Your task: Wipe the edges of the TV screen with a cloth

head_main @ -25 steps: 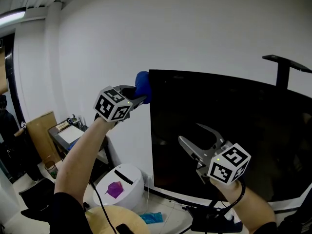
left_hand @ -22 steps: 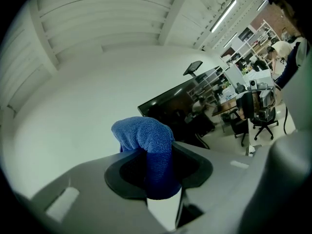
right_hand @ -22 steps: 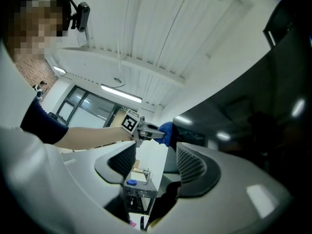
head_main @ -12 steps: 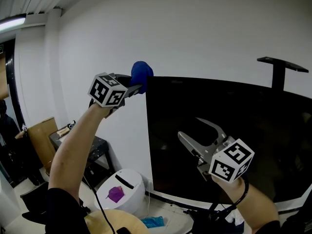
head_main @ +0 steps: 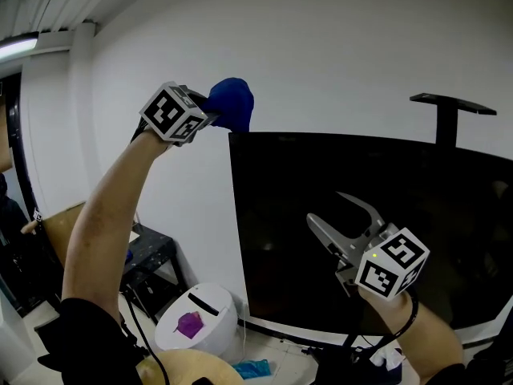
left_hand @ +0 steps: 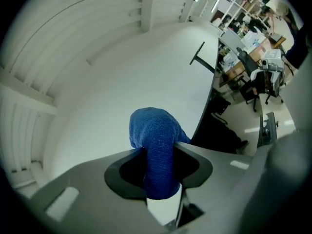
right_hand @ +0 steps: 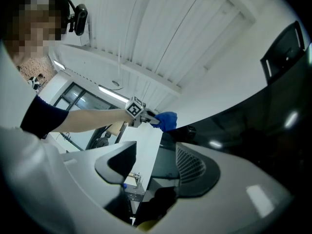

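Left gripper (head_main: 210, 117) (left_hand: 158, 165): jaws closed tight on a bunched blue terry cloth (head_main: 231, 103) (left_hand: 153, 135), arm raised, marker cube (head_main: 172, 112) toward the camera. Cloth pinched at its middle, one rounded lump bulging beyond the fingertips, a shorter tail hanging behind them. Cloth at the upper left corner of the large black flat TV screen (head_main: 417, 191) (left_hand: 209, 121), right over the top edge; contact with the frame not clear from any view. Right gripper (head_main: 325, 207) (right_hand: 153, 165): jaws spread apart, nothing between them, held low in front of the dark glass, tilted slightly upward, well apart from the cloth. Plain white wall (head_main: 337, 46) behind the screen. Below, on the floor, a white round bin (head_main: 200, 315).
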Demonstrator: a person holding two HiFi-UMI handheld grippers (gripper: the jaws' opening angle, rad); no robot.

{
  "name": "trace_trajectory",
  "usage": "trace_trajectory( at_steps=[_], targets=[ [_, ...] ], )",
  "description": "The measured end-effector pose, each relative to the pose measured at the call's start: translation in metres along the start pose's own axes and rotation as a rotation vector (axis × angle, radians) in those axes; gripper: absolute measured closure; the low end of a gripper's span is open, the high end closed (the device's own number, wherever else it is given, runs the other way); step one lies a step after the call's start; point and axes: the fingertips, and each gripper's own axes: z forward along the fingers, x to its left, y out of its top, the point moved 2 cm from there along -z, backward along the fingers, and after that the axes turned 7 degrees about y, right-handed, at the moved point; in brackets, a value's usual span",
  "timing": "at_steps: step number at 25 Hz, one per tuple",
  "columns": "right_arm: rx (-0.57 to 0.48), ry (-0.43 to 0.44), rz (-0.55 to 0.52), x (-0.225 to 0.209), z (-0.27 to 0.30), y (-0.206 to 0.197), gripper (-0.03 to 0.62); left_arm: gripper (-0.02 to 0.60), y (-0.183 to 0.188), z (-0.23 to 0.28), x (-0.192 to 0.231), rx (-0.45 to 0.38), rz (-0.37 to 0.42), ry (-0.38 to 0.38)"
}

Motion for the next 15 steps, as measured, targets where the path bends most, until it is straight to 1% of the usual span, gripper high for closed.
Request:
trace_trajectory(
  at_steps=[4, 8, 10, 12, 15],
  targets=[
    [-0.02, -0.026, -0.01, -0.005, -0.016, 0.012, 0.335, 0.456, 0.012, 0.009, -0.016, 0.104, 0.208, -0.004],
    [-0.044, -0.034, -0.02, -0.004, -0.031, 0.025, 0.336, 0.456, 0.018, 0.014, -0.056, 0.125, 0.36, -0.076],
    [-0.063, -0.038, -0.012, -0.005, -0.04, 0.031, 0.336, 0.456, 0.022, 0.015, -0.07, 0.134, 0.43, -0.09],
    [-0.09, -0.043, 0.017, -0.007, -0.049, 0.036, 0.336, 0.456, 0.026, 0.016, -0.074, 0.151, 0.463, -0.087],
    [-0.115, -0.046, 0.047, -0.007, -0.062, 0.041, 0.336, 0.456, 0.036, 0.016, -0.079, 0.159, 0.471, -0.088]
  ],
)
